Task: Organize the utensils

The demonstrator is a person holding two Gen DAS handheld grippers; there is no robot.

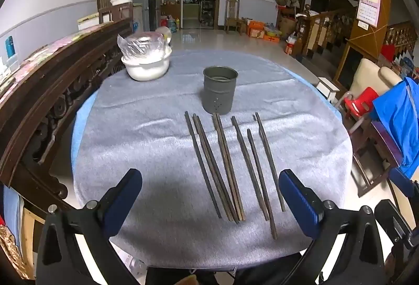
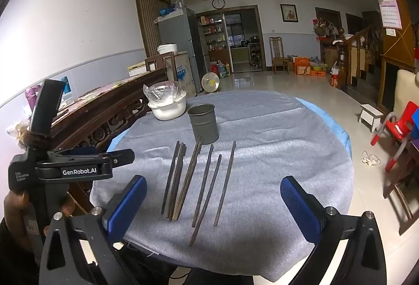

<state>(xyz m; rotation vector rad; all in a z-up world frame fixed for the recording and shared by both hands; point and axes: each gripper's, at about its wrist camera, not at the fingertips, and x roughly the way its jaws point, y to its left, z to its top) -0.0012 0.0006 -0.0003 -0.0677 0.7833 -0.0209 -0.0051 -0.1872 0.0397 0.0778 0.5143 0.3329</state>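
While both my left gripper (image 1: pixel 209 196) and right gripper (image 2: pixel 213 202) hang released and empty, the chopsticks (image 1: pixel 227 167) lie side by side on the worktop's grey cloth (image 1: pixel 144 141), just before the upright metal holder (image 1: pixel 219 91).

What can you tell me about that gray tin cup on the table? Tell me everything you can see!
The cup is a dull gray metal cylinder with an open top and a few small holes punched low in its side. It stands upright on the gray cloth, just behind the far tips of the chopsticks, with a white bowl off to its left. No chopstick stands in it. No gripper touches it.
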